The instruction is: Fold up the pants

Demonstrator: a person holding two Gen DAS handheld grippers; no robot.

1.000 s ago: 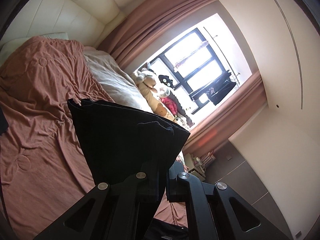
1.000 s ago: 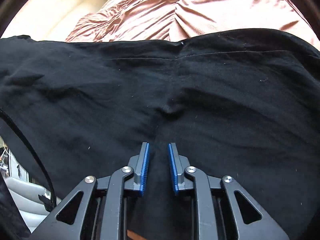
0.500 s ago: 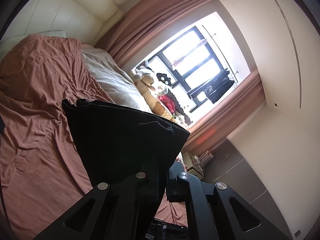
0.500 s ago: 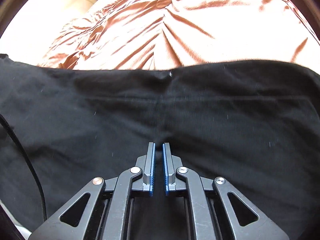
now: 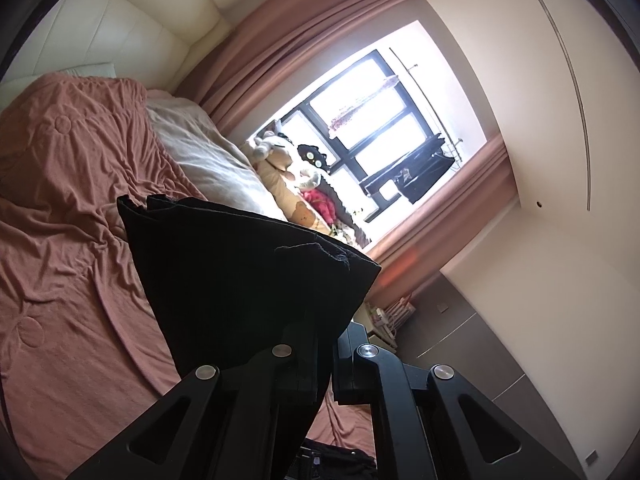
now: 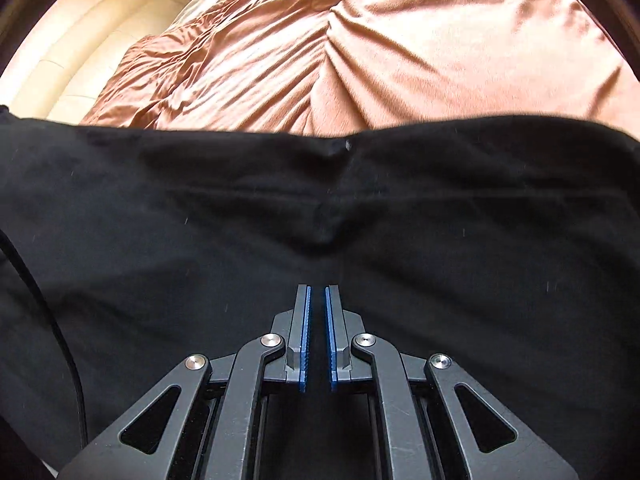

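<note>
The black pants [image 6: 160, 220] lie spread across the pink bed cover [image 6: 400, 40], filling the lower part of the right wrist view. My right gripper [image 6: 316, 292] points down onto their middle, shut, its blue pads pinching the cloth below a small pucker. In the left wrist view another part of the pants [image 5: 240, 272] hangs lifted above the bed as a stiff dark flap. My left gripper [image 5: 330, 344] is shut on it, and the cloth hides the left finger's tip.
The bed cover [image 5: 60, 200] stretches left, with a pale quilt [image 5: 200, 152] beside it. Stuffed toys [image 5: 288, 160] sit at the bright window [image 5: 380, 120] between pink curtains. A cream padded headboard [image 6: 60, 68] stands behind. A black cable [image 6: 52, 320] hangs at left.
The right gripper's jaws closed onto the pants, and that gripper shifted so more of the bed cover shows beyond the pants' far edge. The left gripper still holds its flap, hardly moved.
</note>
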